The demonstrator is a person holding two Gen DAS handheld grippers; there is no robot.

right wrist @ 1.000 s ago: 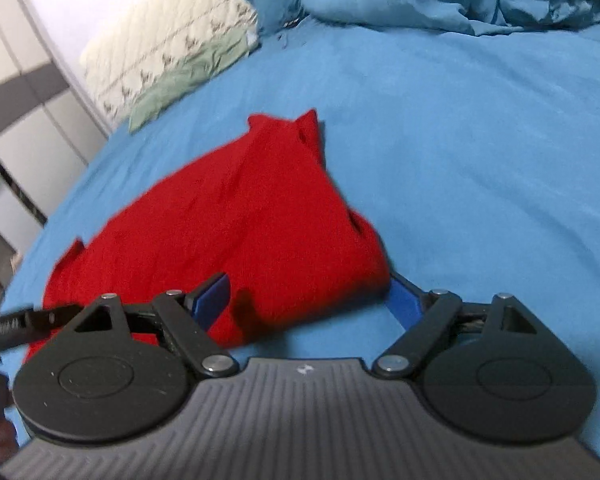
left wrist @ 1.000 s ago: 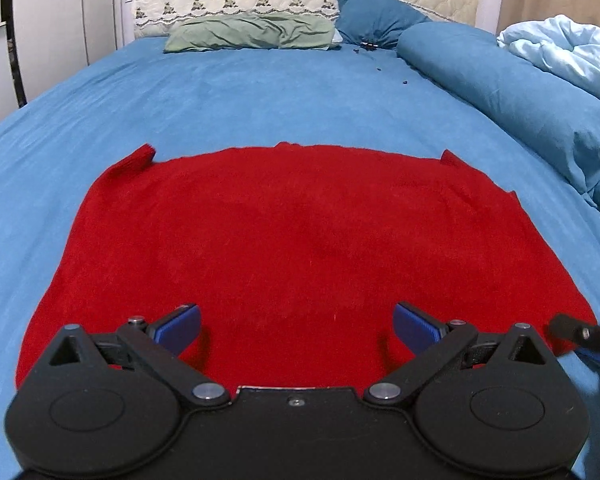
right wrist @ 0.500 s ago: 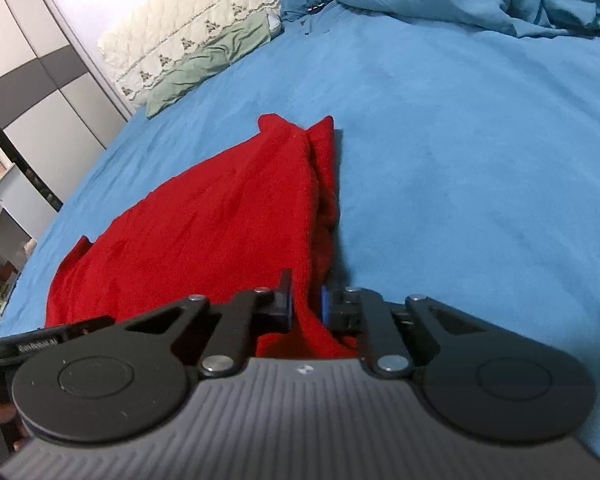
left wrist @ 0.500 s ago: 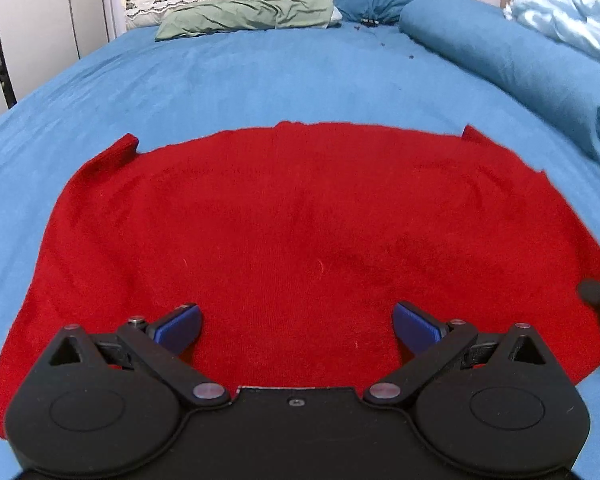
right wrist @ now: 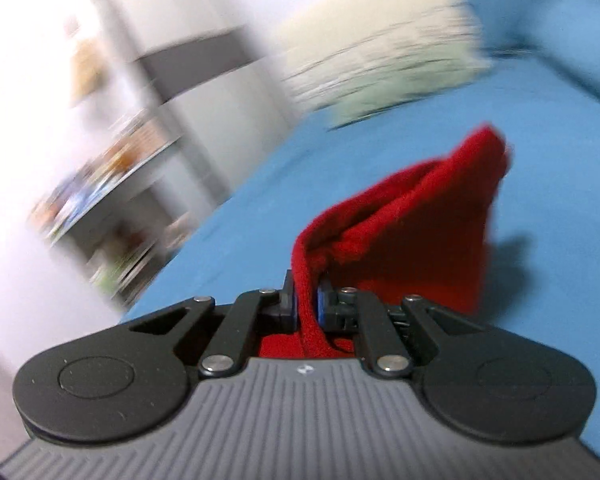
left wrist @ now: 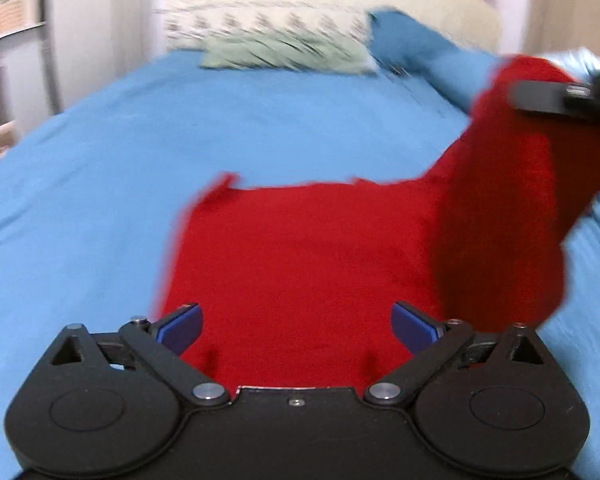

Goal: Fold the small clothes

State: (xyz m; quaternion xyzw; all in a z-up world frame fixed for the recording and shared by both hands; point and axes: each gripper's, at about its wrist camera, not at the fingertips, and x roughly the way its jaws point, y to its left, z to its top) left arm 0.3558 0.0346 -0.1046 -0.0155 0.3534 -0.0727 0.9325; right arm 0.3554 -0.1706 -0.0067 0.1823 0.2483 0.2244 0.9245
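A red knit garment [left wrist: 300,272] lies on the blue bed sheet [left wrist: 100,208]. My left gripper [left wrist: 297,326] is open and empty, low over the garment's near edge. My right gripper [right wrist: 307,306] is shut on the garment's right edge [right wrist: 404,232] and holds it lifted well above the bed. In the left wrist view the raised cloth [left wrist: 512,184] hangs at the right, with the right gripper's black body [left wrist: 560,98] above it. Both views are motion-blurred.
A green pillow [left wrist: 288,50] and a blue pillow [left wrist: 416,48] lie at the quilted headboard [left wrist: 340,4]. A grey wardrobe [left wrist: 96,28] and cluttered shelves [right wrist: 112,200] stand left of the bed. Blue bedding [right wrist: 580,36] lies along the right.
My right gripper has lifted the garment's right side up and swung it leftward. The left gripper stays open and has shifted right along the near edge.
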